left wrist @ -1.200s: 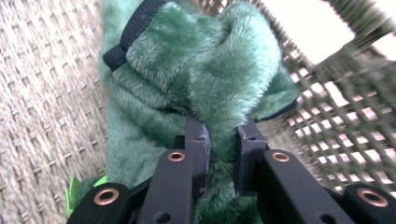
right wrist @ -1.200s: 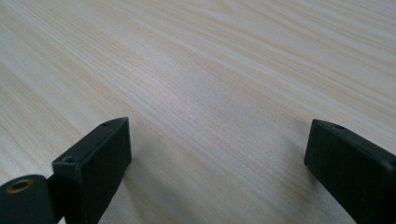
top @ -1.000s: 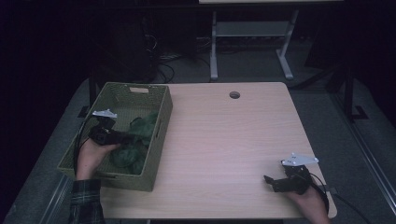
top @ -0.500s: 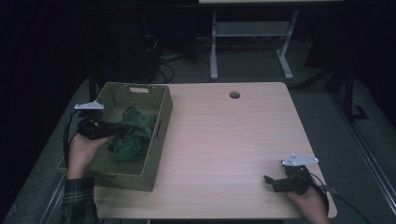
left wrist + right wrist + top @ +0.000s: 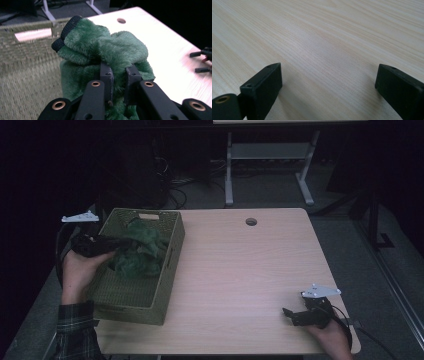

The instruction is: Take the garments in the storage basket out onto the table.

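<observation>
One pinch is all that holds the green fleece garment (image 5: 105, 52): the left gripper (image 5: 119, 244) has its jaws nearly closed on a small fold of pile, pads pressing fabric from both sides, as the left gripper view shows. Garment sits above the woven basket (image 5: 172, 255) at the table's left edge, bulk hanging down inside toward the far end near the handle cutout. Black ribbed cuff (image 5: 68, 27) sticks out on top.

Risks from here:
- Grip is on a thin fold of plush. Pile is slippery and compresses; weight of the hanging bulk could pull the fold out, dropping the garment back into the basket.
- Lower part looks to be below the rim. A sideways move toward the table (image 5: 260, 270) before it's clear would likely drag fabric over the basket's near-side wall and snag the weave, or tip or slide the light basket.
- Basket sits right at the table's left edge; a tug that way could push it off.
- How much cloth is bunched under the visible part can't be told, so the lift needed is uncertain.

Right gripper (image 5: 295, 316) rests at the table's near right corner, jaws wide apart, nothing between them, bare wood under them. Well apart from the basket, so no help steadying it if it shifts.
</observation>
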